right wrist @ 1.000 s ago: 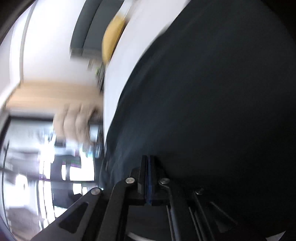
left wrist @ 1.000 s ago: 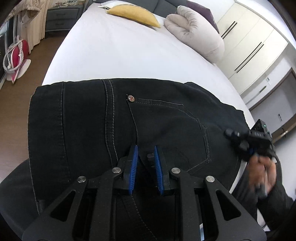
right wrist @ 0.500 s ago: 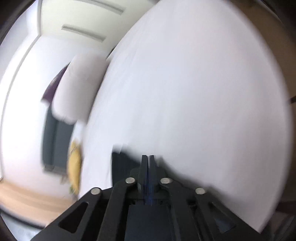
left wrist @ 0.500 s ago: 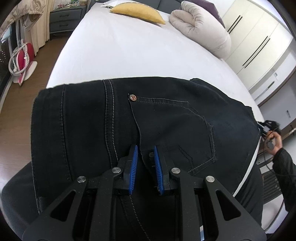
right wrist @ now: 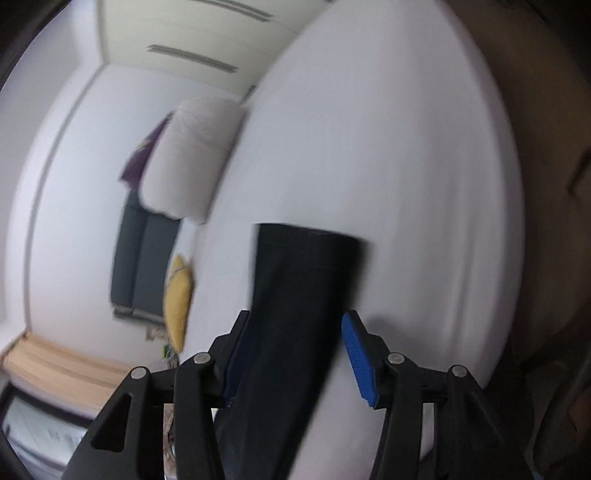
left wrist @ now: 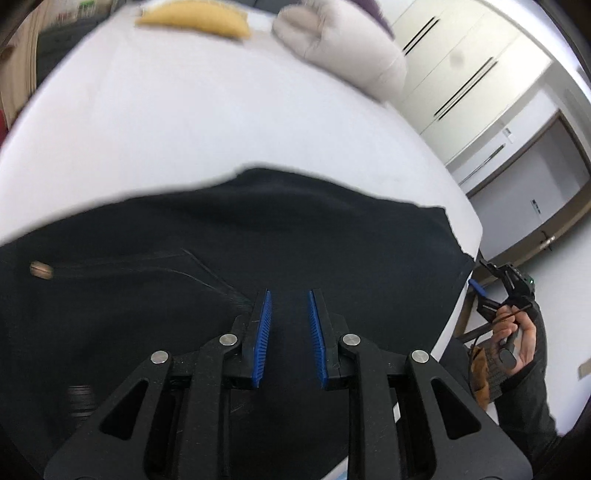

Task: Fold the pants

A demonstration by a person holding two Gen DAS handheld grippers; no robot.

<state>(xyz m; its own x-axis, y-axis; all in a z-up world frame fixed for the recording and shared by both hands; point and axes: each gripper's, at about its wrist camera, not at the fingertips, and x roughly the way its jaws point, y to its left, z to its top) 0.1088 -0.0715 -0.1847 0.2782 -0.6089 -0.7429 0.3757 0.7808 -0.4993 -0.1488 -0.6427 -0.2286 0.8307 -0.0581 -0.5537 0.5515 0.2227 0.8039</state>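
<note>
Black jeans (left wrist: 258, 236) lie folded on the white bed (left wrist: 207, 122), filling the lower half of the left wrist view, with a copper rivet (left wrist: 41, 269) at the left. My left gripper (left wrist: 289, 295) is open just above the denim, nothing between its blue pads. In the right wrist view a dark pant leg (right wrist: 295, 295) stretches away over the bed (right wrist: 406, 184). My right gripper (right wrist: 297, 321) is open wide, its jaws on either side of the leg. The right gripper also shows in the left wrist view (left wrist: 491, 284) beyond the bed's right edge.
A yellow cushion (left wrist: 192, 22) and a rolled pale duvet (left wrist: 340, 48) lie at the head of the bed. White wardrobes (left wrist: 472, 74) stand to the right. A dark headboard (right wrist: 144, 266) and purple pillow (right wrist: 142, 162) show in the blurred right wrist view.
Both grippers have opened. The left one let go of the denim and swung right. The right one opened around the pant leg and the view turned further.
</note>
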